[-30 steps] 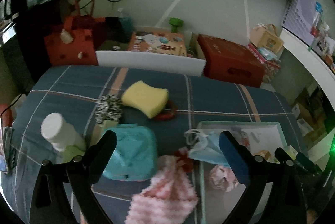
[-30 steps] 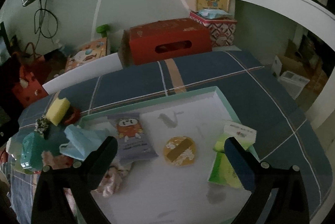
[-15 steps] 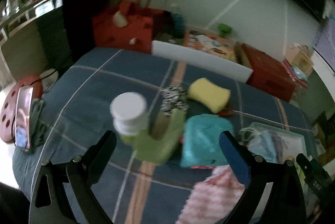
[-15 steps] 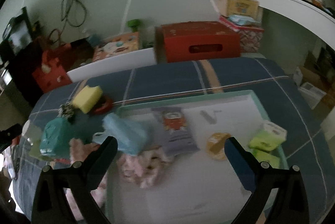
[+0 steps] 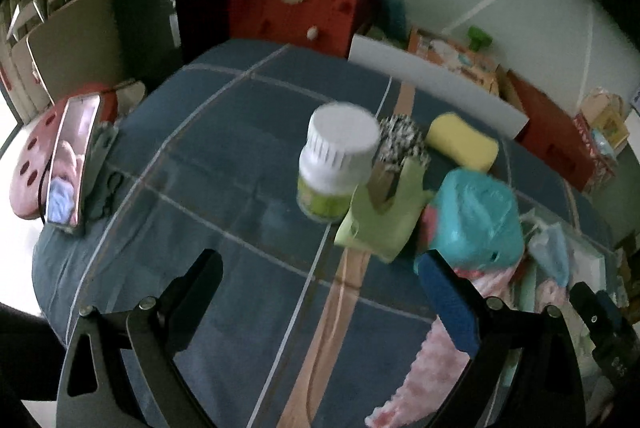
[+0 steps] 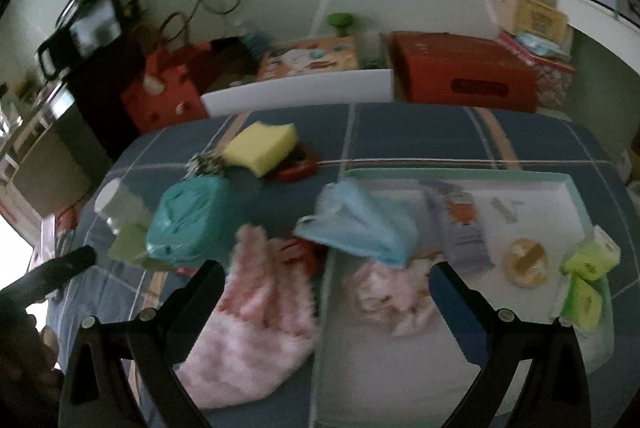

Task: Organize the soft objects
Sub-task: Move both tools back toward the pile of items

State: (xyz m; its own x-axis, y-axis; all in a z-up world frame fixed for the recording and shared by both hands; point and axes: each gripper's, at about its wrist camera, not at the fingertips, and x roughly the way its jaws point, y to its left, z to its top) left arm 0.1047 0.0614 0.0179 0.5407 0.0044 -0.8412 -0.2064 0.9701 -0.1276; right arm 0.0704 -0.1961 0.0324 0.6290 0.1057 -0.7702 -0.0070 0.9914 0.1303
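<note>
On the blue plaid table lie a yellow sponge (image 6: 260, 146), a teal plastic-wrapped pack (image 6: 188, 220), a pink fuzzy cloth (image 6: 248, 324), a speckled scrunchie (image 5: 402, 144) and a blue face mask (image 6: 360, 224) that hangs over the tray's left rim. A crumpled pink cloth (image 6: 394, 298) lies inside the white tray (image 6: 460, 174). My left gripper (image 5: 324, 292) is open and empty above bare table, left of the pile. My right gripper (image 6: 324, 292) is open and empty above the pink cloths.
A white-capped bottle (image 5: 338, 158) and a green box (image 5: 384, 216) stand by the teal pack. The tray holds a snack packet (image 6: 460, 224), a round biscuit (image 6: 526, 262) and green packs (image 6: 588, 280). A phone (image 5: 70, 164) lies at the table's left edge. Red boxes (image 6: 460, 72) stand behind.
Both grippers have swung left. The left view now centres on the bottle and bare table; the right view now covers the soft pile at the tray's left edge. Both stay open.
</note>
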